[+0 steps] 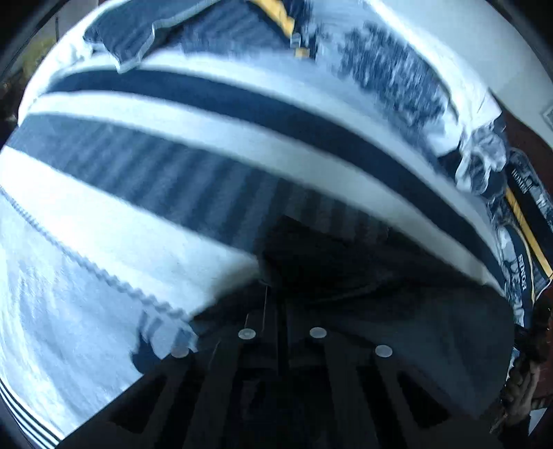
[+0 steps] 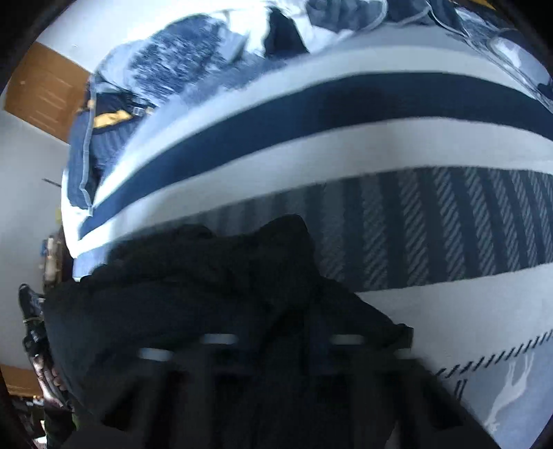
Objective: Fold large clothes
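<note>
Both grippers, left gripper [image 1: 281, 311] and right gripper [image 2: 276, 321], look pinched on a black garment [image 2: 193, 293]. It lies low in frame on the striped bedspread [image 2: 345, 145], likely gripped for folding.

Bed [image 2: 345, 145] spread with navy-and-white striped cover; plain white wall [image 2: 103, 31] behind; wooden door [image 2: 45, 89] at corner; light cool, bluish.

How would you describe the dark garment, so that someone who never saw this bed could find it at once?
Start from the bed cover with broad white and navy stripes. At its near edge, right before the right gripper, lies the black garment, crumpled. It is the only plain black cloth; everything around it is striped or printed in blue and white.
</note>
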A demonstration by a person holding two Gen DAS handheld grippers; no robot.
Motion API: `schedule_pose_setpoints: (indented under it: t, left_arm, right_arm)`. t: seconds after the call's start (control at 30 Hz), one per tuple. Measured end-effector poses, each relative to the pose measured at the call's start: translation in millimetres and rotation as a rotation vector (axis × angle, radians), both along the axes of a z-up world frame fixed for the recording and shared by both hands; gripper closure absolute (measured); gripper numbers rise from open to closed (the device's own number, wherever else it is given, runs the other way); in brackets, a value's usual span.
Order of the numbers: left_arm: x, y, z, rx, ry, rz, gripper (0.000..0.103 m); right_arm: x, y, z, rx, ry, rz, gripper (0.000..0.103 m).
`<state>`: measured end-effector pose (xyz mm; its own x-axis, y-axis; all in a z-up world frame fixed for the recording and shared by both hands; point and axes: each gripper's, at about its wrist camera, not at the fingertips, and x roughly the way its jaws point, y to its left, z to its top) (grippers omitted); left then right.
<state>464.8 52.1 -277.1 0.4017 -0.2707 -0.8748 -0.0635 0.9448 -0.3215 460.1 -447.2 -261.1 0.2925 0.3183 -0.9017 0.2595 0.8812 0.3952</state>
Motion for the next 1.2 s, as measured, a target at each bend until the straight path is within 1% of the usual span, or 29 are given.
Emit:
schedule_pose_setpoints:
  t: [0.03,0.1,0.13,0.17,0.2,0.23,0.27,0.37,0.43,0.47,0.6,0.67,0.73,0.77,0.8,0.83,0.87,0.9,0.93,0.97,1.0,1.03,1.07,1.1,1.13,1.17,1.2]
  left_arm:
    - [0,6,7,0.004,-0.032,0.014,0.1]
    - [3,19,17,-0.049,-0.075,0.042,0.101]
    - [5,20,18,-0.046,-0.08,0.054,0.101]
    - [10,17,18,-0.026,-0.082,0.059,0.101]
    - [14,10,15,0.007,-0.081,0.059,0.101]
    - [17,4,11,0.049,-0.076,0.059,0.101]
    - [19,-2,5,0.092,-0.065,0.063,0.101]
    - [23,-8,-13,0.157,-0.045,0.079,0.101]
    - [21,-10,-20,0.191,-0.045,0.077,0.101]
    - [21,-12,-24,0.205,-0.045,0.074,0.101]
    - [21,-19,-39,0.239,-0.021,0.074,0.101]
    - [20,-20,-45,0.261,-0.013,0.091,0.101]
    - [21,-13,-52,0.243,0.008,0.122,0.101]
    - [19,-10,-50,0.235,0.004,0.131,0.101]
    - [15,-8,-46,0.244,-0.004,0.133,0.101]
    - [11,-4,-40,0.245,-0.012,0.135,0.098]
    - [7,1,-34,0.231,-0.02,0.137,0.098]
    - [-1,11,-23,0.197,-0.025,0.147,0.098]
    - [-6,19,-16,0.167,-0.025,0.153,0.094]
    - [-13,28,-8,0.147,-0.029,0.158,0.083]
    - [-27,42,6,0.133,-0.044,0.173,0.075]
    - [-36,49,14,0.135,-0.057,0.189,0.052]
    - [-53,59,24,0.144,-0.088,0.216,0.03]
    - [-74,69,34,0.163,-0.123,0.243,0.024]
    - [-93,76,40,0.183,-0.145,0.265,0.023]
    - [-118,85,44,0.186,-0.156,0.287,0.023]
    - [-138,93,43,0.168,-0.145,0.3,0.023]
  right_arm:
    - [-6,-7,10,0.0,-0.043,-0.013,0.1]
    - [-17,-15,29,-0.048,-0.096,-0.04,0.101]
    - [-20,-18,35,-0.067,-0.112,-0.052,0.101]
    - [-21,-19,42,-0.097,-0.126,-0.061,0.101]
    - [-20,-17,44,-0.117,-0.133,-0.06,0.101]
    - [-16,-13,44,-0.162,-0.133,-0.056,0.101]
    - [-9,-8,38,-0.199,-0.115,-0.045,0.101]
    - [5,-2,14,-0.219,-0.062,-0.044,0.101]
    - [8,1,0,-0.237,-0.035,-0.045,0.101]
    - [6,3,-6,-0.235,-0.026,-0.043,0.101]
    - [1,11,-18,-0.278,-0.022,-0.025,0.102]
    - [-1,10,-24,-0.292,-0.006,-0.033,0.102]
    - [-1,8,-28,-0.301,-0.004,-0.048,0.102]
    - [-2,7,-29,-0.326,-0.002,-0.049,0.102]
    - [-3,5,-29,-0.337,0.006,-0.056,0.102]
    - [-7,0,-28,-0.326,0.019,-0.078,0.102]
    - [-13,-6,-23,-0.291,0.017,-0.107,0.101]
    - [-21,-11,-15,-0.249,-0.004,-0.132,0.1]
    - [-28,-14,-5,-0.208,-0.036,-0.144,0.1]
    - [-40,-17,10,-0.167,-0.077,-0.15,0.099]
    - [-48,-18,18,-0.15,-0.097,-0.154,0.098]
    - [-67,-21,36,-0.131,-0.132,-0.164,0.087]
    - [-83,-22,49,-0.124,-0.162,-0.17,0.058]
    - [-102,-23,62,-0.127,-0.2,-0.182,0.037]
    - [-124,-24,74,-0.137,-0.248,-0.201,0.013]
    - [-144,-24,82,-0.14,-0.27,-0.21,0.013]
    - [-159,-25,85,-0.127,-0.268,-0.215,0.013]
